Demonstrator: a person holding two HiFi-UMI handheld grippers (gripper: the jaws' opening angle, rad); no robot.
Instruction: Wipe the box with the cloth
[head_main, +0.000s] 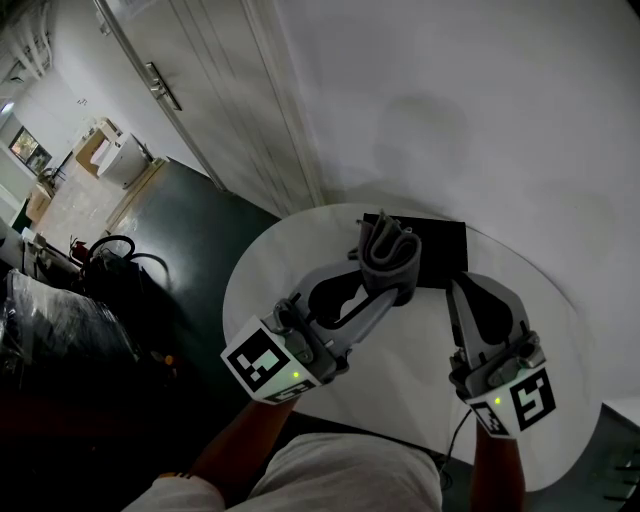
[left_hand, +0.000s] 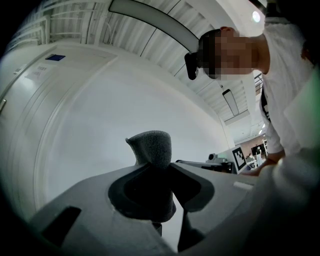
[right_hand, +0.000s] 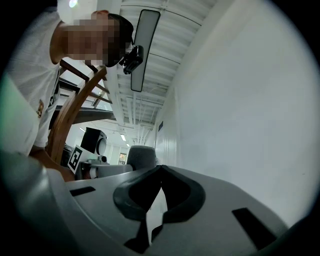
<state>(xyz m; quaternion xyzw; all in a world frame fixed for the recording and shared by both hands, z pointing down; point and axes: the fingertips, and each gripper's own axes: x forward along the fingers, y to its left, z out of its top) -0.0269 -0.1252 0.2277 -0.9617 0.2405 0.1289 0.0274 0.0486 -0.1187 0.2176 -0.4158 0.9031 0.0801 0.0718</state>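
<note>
At the desk's (head_main: 420, 370) far edge, the left tongs (head_main: 385, 288) grip the cloth (head_main: 390, 245) held up near the box (head_main: 442, 255), the right tongs (head_main: 455, 286) are closed and empty, and wiping seems not yet begun.

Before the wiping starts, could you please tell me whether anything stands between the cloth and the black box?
Nothing visible does. The cloth, gripped in the left tool, is already at the box's left end. The right tool, shut and empty, points at the box's near right corner, out of the way.

The right gripper (right_hand: 159, 168) has jaws together, empty, with gray cloth (right_hand: 141, 156) beyond.
</note>
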